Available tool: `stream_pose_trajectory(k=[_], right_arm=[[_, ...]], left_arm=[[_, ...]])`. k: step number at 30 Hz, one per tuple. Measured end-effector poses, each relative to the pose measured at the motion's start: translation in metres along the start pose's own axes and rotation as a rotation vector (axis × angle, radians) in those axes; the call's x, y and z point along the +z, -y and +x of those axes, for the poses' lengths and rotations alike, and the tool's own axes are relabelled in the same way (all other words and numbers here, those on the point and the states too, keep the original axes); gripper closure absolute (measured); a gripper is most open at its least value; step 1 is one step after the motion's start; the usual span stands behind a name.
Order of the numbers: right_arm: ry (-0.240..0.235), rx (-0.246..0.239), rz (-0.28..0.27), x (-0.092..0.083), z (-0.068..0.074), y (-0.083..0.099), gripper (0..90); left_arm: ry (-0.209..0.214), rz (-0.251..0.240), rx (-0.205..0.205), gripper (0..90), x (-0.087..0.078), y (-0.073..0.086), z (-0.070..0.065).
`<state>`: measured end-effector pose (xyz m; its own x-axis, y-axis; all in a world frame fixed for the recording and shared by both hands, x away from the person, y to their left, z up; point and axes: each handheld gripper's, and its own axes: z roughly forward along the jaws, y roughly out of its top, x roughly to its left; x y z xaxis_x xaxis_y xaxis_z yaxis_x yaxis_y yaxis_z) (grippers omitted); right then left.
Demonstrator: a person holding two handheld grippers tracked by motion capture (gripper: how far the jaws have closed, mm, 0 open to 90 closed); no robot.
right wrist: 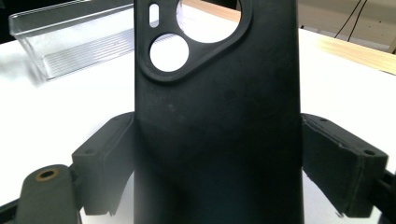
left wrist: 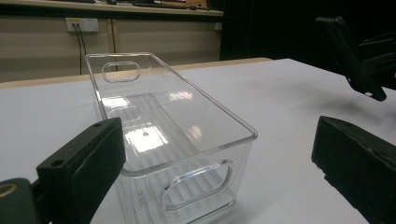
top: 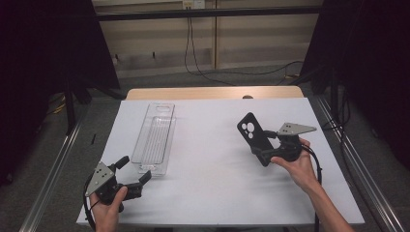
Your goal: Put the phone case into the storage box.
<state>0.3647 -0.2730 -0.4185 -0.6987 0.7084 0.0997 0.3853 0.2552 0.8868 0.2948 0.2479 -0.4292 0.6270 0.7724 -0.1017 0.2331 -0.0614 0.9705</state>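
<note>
Phone case (top: pixel 253 137), black with round camera cutouts, sits clamped by its lower end between the jaws of my right gripper (top: pixel 265 150), raised off the white table (top: pixel 212 159) on its right side and leaning up and away from the hand. Nearest me on the left, my left gripper (top: pixel 134 173) rests low with its jaws spread wide and nothing between them, aimed at the near end of the clear plastic bin (top: pixel 155 137). That bin lies empty and lengthwise, reaching toward the far edge, well apart from the case. Beyond, I see a wooden strip (top: pixel 212 93) and cables on the floor.
</note>
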Motion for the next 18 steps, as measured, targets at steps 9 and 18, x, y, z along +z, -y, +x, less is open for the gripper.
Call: stream_pose_trajectory(k=[9, 18], right_arm=[[-0.022, 0.005, -0.033, -0.014, 0.009, 0.010, 14.9], [-0.051, 0.006, -0.063, -0.026, 0.020, 0.020, 14.9]], left_arm=[[-0.005, 0.002, -0.002, 2.8, 0.000, 0.000, 0.001], [0.003, 0.005, -0.004, 2.8, 0.001, 0.000, -0.001]])
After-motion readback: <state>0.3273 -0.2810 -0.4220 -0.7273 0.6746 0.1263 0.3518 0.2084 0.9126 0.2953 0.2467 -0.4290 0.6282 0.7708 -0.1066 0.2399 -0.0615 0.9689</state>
